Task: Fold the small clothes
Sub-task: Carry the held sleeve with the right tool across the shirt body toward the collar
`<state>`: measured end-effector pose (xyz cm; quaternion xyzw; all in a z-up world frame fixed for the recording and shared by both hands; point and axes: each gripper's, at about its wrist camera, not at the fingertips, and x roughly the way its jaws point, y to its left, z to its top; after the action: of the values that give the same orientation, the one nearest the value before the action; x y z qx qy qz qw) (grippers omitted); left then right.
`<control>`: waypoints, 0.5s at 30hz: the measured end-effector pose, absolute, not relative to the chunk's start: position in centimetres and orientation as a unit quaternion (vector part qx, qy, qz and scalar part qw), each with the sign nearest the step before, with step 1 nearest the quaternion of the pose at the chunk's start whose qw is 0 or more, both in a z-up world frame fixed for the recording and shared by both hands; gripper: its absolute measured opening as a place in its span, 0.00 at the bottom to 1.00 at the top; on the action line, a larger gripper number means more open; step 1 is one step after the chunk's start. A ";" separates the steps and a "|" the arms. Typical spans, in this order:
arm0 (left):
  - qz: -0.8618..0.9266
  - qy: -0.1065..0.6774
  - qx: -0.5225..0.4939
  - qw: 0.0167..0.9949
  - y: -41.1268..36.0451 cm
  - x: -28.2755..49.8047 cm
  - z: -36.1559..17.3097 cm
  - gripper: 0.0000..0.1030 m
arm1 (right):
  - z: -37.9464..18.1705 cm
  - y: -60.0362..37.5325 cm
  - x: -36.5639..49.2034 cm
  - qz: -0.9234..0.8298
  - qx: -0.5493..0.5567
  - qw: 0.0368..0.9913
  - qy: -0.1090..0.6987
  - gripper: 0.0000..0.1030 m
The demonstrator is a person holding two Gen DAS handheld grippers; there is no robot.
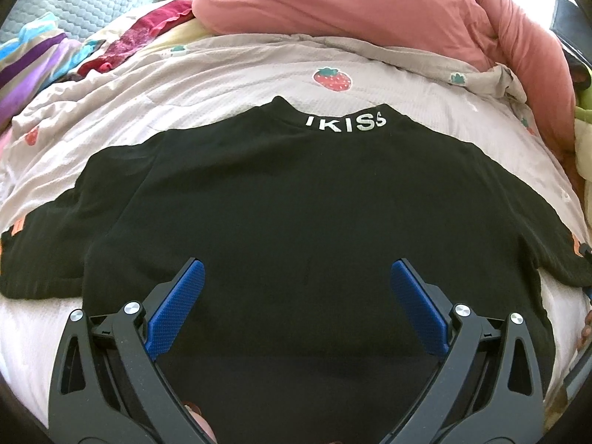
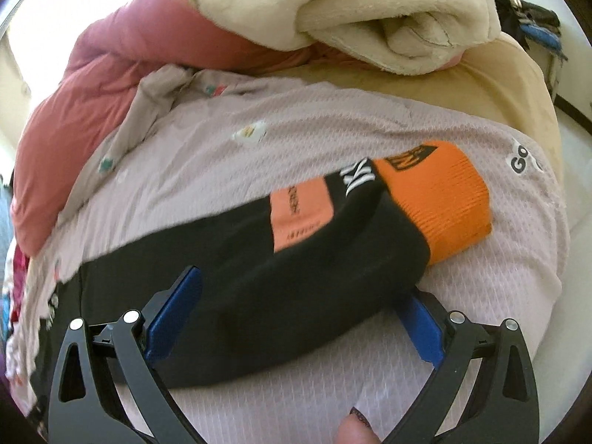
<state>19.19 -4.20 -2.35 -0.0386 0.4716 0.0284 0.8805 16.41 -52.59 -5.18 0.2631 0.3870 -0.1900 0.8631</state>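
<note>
A black top (image 1: 288, 199) lies spread flat, back up, on the pink strawberry-print bedcover (image 1: 236, 85), its collar with white letters (image 1: 346, 124) pointing away. My left gripper (image 1: 296, 277) is open above the lower middle of the top, holding nothing. In the right wrist view the top's right sleeve (image 2: 296, 259) lies stretched across the bedcover (image 2: 281, 140), ending in an orange cuff (image 2: 444, 199). My right gripper (image 2: 301, 285) is open with its jaws either side of the sleeve; the right blue fingertip (image 2: 421, 318) sits partly under the sleeve's edge.
A rolled salmon-pink quilt (image 1: 370, 7) lies along the far side of the bed. Colourful clothes (image 1: 48, 59) are heaped at far left. A cream fleece blanket (image 2: 370, 11) lies beyond the sleeve. A tan cushion (image 2: 510, 92) sits at right.
</note>
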 end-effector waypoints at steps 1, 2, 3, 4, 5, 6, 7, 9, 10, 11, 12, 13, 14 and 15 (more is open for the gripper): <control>0.028 0.472 -0.039 0.881 -4.2 19.3 -2.4 0.92 | -5.1 -52.7 16.6 -0.192 0.264 0.864 0.383 0.85; 0.028 0.472 -0.039 0.880 -4.2 19.4 -2.4 0.92 | -5.0 -52.8 16.8 -0.198 0.263 0.865 0.378 0.77; 0.027 0.472 -0.039 0.880 -4.2 19.6 -2.5 0.92 | -5.0 -52.8 16.9 -0.203 0.263 0.866 0.373 0.70; 0.027 0.473 -0.039 0.880 -4.2 19.8 -2.6 0.92 | -5.0 -53.0 16.9 -0.204 0.266 0.867 0.369 0.67; 0.026 0.474 -0.039 0.879 -4.3 19.9 -2.6 0.92 | -4.9 -53.2 16.8 -0.204 0.271 0.868 0.364 0.57; 0.025 0.474 -0.039 0.879 -4.3 20.0 -2.7 0.92 | -4.8 -53.3 16.7 -0.204 0.273 0.870 0.356 0.52; 0.024 0.476 -0.038 0.879 -4.3 20.1 -2.7 0.92 | -4.7 -53.4 16.5 -0.202 0.273 0.873 0.349 0.41; 0.024 0.477 -0.038 0.878 -4.4 20.3 -2.7 0.92 | -4.5 -53.4 16.2 -0.192 0.268 0.881 0.339 0.26; 0.023 0.476 -0.039 0.878 -4.3 20.2 -2.7 0.92 | -4.4 -53.3 16.0 -0.186 0.266 0.885 0.335 0.24; 0.021 0.474 -0.040 0.879 -4.3 20.2 -2.6 0.92 | -4.2 -53.2 15.9 -0.179 0.265 0.888 0.331 0.20; 0.020 0.472 -0.042 0.881 -4.3 20.2 -2.4 0.92 | -4.1 -53.1 15.8 -0.175 0.263 0.890 0.328 0.19; 0.019 0.469 -0.044 0.882 -4.2 20.2 -2.3 0.92 | -3.8 -53.0 15.6 -0.170 0.262 0.893 0.324 0.17; 0.017 0.468 -0.046 0.882 -4.2 20.1 -2.1 0.92 | -3.5 -52.8 15.4 -0.162 0.259 0.897 0.320 0.16; 0.015 0.467 -0.048 0.883 -4.2 20.1 -2.0 0.92 | -3.3 -52.6 15.4 -0.158 0.257 0.899 0.317 0.15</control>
<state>20.08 -4.15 -2.04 -0.0478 0.4675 0.0153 0.8826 15.38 -52.56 -3.27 0.2574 0.3173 -0.1577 0.8990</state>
